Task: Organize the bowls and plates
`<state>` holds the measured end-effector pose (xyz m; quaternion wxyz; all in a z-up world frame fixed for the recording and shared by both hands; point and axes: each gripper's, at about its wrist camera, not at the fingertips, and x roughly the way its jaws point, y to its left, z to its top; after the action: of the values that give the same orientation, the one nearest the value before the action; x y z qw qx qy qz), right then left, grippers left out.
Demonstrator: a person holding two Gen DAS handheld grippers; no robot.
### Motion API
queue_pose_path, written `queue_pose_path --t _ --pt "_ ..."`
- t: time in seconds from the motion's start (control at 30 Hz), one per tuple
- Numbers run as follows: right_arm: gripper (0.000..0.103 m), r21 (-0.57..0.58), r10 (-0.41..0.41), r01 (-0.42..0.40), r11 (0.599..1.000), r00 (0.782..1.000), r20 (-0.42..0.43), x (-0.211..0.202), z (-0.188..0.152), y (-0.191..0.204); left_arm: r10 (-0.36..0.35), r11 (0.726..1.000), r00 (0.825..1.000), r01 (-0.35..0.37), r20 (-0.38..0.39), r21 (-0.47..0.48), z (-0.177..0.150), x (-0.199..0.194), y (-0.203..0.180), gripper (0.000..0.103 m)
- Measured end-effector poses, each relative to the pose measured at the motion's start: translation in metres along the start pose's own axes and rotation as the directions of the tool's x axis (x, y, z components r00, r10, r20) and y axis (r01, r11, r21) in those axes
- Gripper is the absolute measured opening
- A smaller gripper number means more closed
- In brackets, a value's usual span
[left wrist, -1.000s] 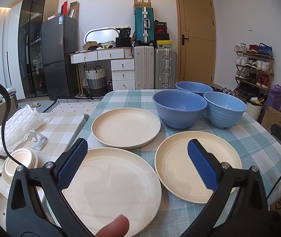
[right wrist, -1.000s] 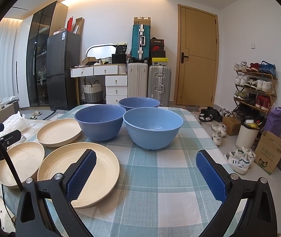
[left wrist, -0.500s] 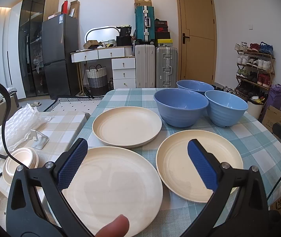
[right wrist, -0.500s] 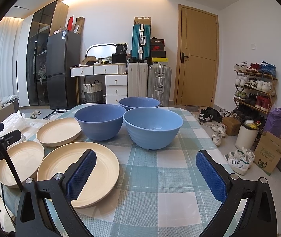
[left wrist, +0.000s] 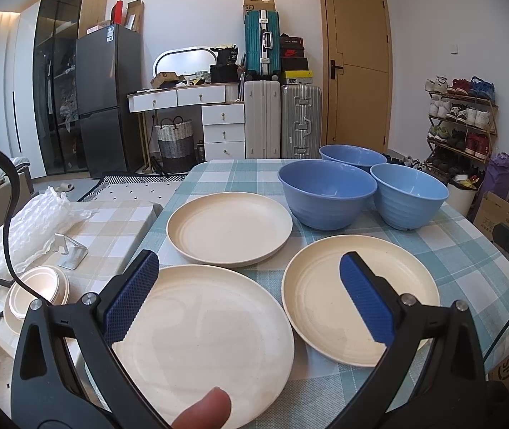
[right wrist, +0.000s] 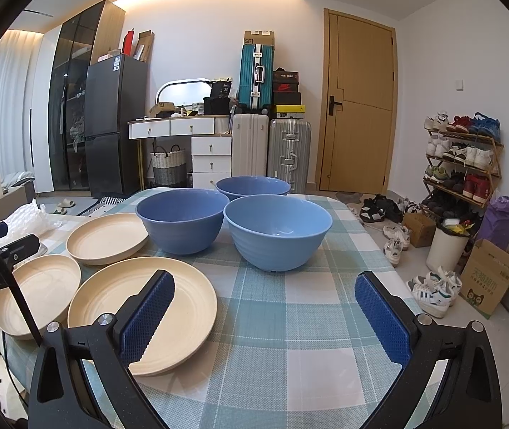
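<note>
left gripper (left wrist: 249, 293) jaws wide, empty, hovering over near plate (left wrist: 201, 343) on worktop (left wrist: 469, 250). right gripper (right wrist: 265, 316) jaws wide, empty; bowls (right wrist: 277, 230) straight ahead, plates off to its left. left is nearer the plates.
</note>
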<state>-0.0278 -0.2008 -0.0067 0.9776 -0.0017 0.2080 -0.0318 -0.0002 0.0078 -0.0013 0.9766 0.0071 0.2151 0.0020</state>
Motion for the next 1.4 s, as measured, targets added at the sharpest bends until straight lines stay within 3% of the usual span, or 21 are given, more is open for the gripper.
queue_pose_path --t 0.4,0.63,0.8,1.07,1.23,1.4 --pt "0.103 0.022 0.021 -0.021 1.0 1.0 -0.001 -0.001 0.0 -0.004 0.024 1.0 1.0 -0.024 -0.008 -0.004 0.001 -0.001 -0.002 0.101" --pt "0.103 0.085 0.041 -0.039 0.996 0.999 -0.019 0.004 0.001 -0.016 -0.01 1.0 1.0 0.01 -0.007 0.015 0.002 -0.005 -0.017 0.101" --pt "0.103 0.051 0.03 -0.029 0.998 0.999 -0.02 0.008 -0.003 -0.01 -0.019 0.999 1.0 0.019 -0.021 0.03 -0.001 0.0 -0.019 0.101" --pt "0.103 0.06 0.097 -0.094 0.994 0.994 -0.043 0.023 -0.002 0.006 -0.003 1.0 1.0 0.004 0.009 -0.026 0.013 -0.001 0.002 0.101" --pt "0.103 0.01 0.152 -0.152 0.988 0.988 -0.011 0.021 0.02 0.03 0.067 0.997 0.998 -0.067 0.002 -0.042 0.034 -0.005 0.025 0.101" --pt "0.103 -0.054 0.226 -0.226 0.973 0.974 -0.01 0.024 0.039 0.057 0.058 0.996 0.998 -0.058 0.0 -0.064 0.048 -0.01 0.056 0.101"
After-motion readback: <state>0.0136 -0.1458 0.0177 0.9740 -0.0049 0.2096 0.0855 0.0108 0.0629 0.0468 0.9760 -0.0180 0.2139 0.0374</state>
